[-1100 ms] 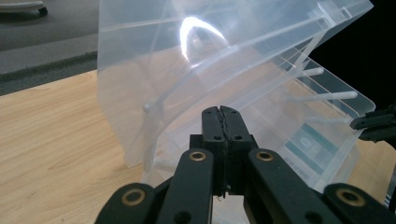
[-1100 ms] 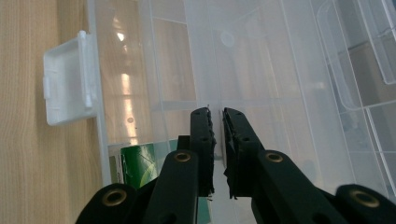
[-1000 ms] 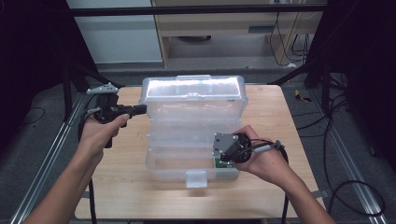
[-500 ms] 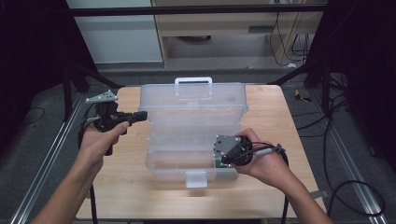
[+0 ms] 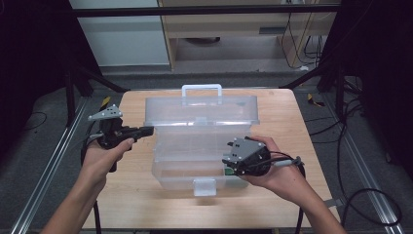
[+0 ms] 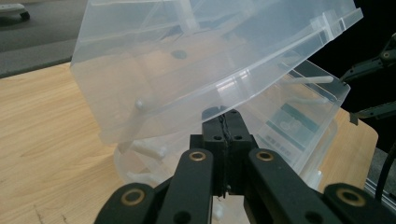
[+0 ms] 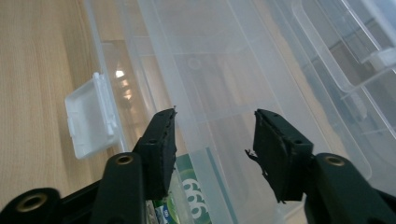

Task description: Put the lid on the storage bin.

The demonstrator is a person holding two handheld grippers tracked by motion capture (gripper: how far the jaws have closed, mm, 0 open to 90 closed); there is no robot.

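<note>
The clear plastic toolbox point(image 5: 202, 141) sits mid-bench point(image 5: 292, 126), its lid point(image 5: 202, 109) raised toward twelve o'clock with the handle point(image 5: 201, 90) on top. As I judge it, the opening is largely done and only the contents are left to deal with. Inside, a tray point(image 7: 327, 56) appears empty; a green-printed packet point(image 7: 184, 189) lies low in the base. At nine o'clock, the left tongs point(image 5: 146, 130) are pinched together, holding nothing. At four o'clock, the right tongs point(image 7: 212, 135) have just been spreading over the front wall beside the latch point(image 5: 204, 186).
</note>
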